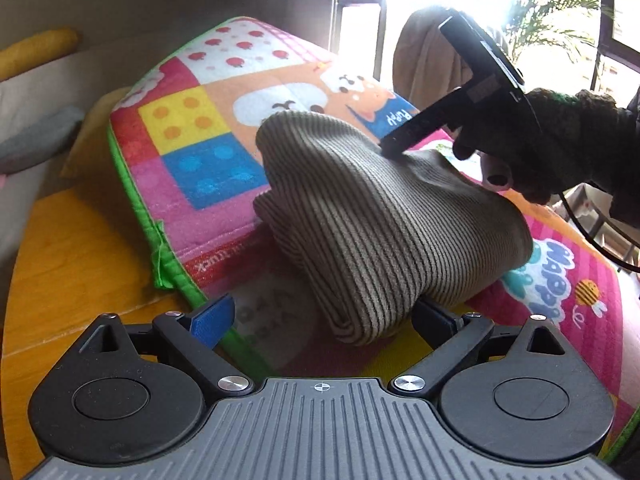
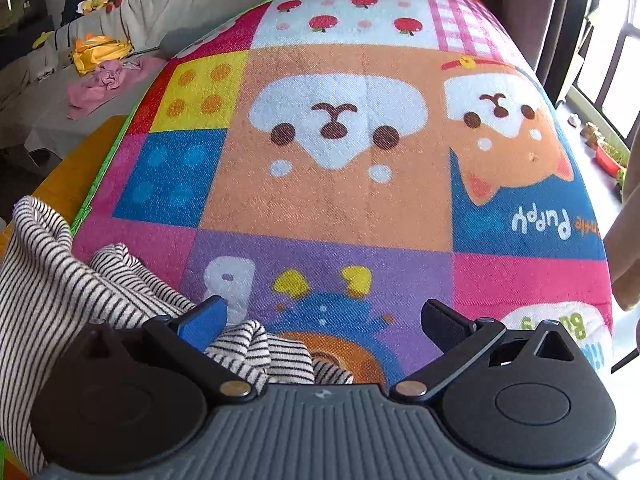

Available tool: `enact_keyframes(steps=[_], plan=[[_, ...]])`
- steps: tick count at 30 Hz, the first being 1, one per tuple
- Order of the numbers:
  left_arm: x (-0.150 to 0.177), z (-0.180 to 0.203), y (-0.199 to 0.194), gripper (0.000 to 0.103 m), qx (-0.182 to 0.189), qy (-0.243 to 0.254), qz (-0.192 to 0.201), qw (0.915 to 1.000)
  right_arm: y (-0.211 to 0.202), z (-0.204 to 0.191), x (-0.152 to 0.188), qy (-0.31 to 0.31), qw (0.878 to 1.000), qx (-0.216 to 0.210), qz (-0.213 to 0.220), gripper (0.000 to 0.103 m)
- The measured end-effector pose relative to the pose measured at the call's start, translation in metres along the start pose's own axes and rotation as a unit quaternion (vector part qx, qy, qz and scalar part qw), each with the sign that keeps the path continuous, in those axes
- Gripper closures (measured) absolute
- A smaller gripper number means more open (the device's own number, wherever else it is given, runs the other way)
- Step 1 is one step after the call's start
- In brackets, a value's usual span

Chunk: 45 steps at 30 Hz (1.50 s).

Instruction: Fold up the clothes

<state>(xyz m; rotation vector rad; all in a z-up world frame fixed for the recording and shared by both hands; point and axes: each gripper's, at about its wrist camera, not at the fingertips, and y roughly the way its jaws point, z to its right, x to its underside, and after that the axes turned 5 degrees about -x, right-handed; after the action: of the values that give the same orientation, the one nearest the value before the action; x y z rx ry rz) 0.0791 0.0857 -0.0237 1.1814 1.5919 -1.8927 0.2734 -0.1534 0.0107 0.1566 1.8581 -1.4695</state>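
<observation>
A black-and-white striped garment (image 1: 384, 216) lies bunched in a rounded heap on a colourful play mat (image 1: 200, 168). My left gripper (image 1: 324, 318) is open, its jaws wide, and the garment's folded near end lies between the fingertips. A gloved hand (image 1: 560, 140) holds my right gripper (image 1: 394, 148), whose tip touches the top of the heap. In the right wrist view the right gripper (image 2: 324, 316) is open over the mat (image 2: 340, 184). The striped garment (image 2: 60, 280) sits at the lower left there and reaches under the blue left finger (image 2: 204, 322).
The mat covers a yellow wooden table (image 1: 72, 264). A grey sofa (image 2: 132, 8) at the far left carries pink cloth (image 2: 108, 80) and yellow cloth (image 2: 100, 50). A beige chair back (image 1: 424, 56) and bright windows stand behind. A black cable (image 1: 592, 236) hangs at the right.
</observation>
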Motion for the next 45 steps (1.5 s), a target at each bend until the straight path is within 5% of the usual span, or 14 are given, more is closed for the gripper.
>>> enact_keyframes(steps=[7, 14, 17, 23, 29, 39, 45], plan=[[-0.011, -0.029, 0.014, 0.004, -0.037, -0.036, -0.001, 0.9987, -0.019, 0.012, 0.031, 0.053, 0.999, -0.004, -0.006, 0.000], [-0.019, -0.070, 0.034, 0.005, -0.073, -0.116, -0.008, 0.9905, -0.053, -0.004, 0.064, 0.002, 0.999, -0.031, -0.019, 0.000], [-0.017, -0.073, 0.028, 0.005, -0.061, -0.131, -0.004, 0.9894, -0.065, -0.001, 0.065, -0.011, 1.000, -0.003, 0.003, 0.000], [-0.010, -0.055, 0.004, 0.005, -0.035, -0.112, 0.009, 0.9930, -0.036, 0.022, 0.057, 0.053, 0.995, 0.076, 0.034, 0.000], [0.003, -0.030, -0.008, 0.005, 0.010, -0.082, -0.011, 0.9965, -0.009, -0.001, 0.064, -0.003, 0.996, 0.080, 0.025, 0.000], [-0.007, -0.028, 0.001, 0.003, -0.017, -0.051, -0.009, 0.9985, -0.033, -0.024, 0.095, 0.004, 0.997, 0.074, 0.025, 0.000], [-0.010, -0.035, -0.002, 0.004, -0.048, -0.049, -0.010, 0.9976, -0.063, -0.053, 0.127, -0.080, 0.994, 0.072, 0.019, 0.000]])
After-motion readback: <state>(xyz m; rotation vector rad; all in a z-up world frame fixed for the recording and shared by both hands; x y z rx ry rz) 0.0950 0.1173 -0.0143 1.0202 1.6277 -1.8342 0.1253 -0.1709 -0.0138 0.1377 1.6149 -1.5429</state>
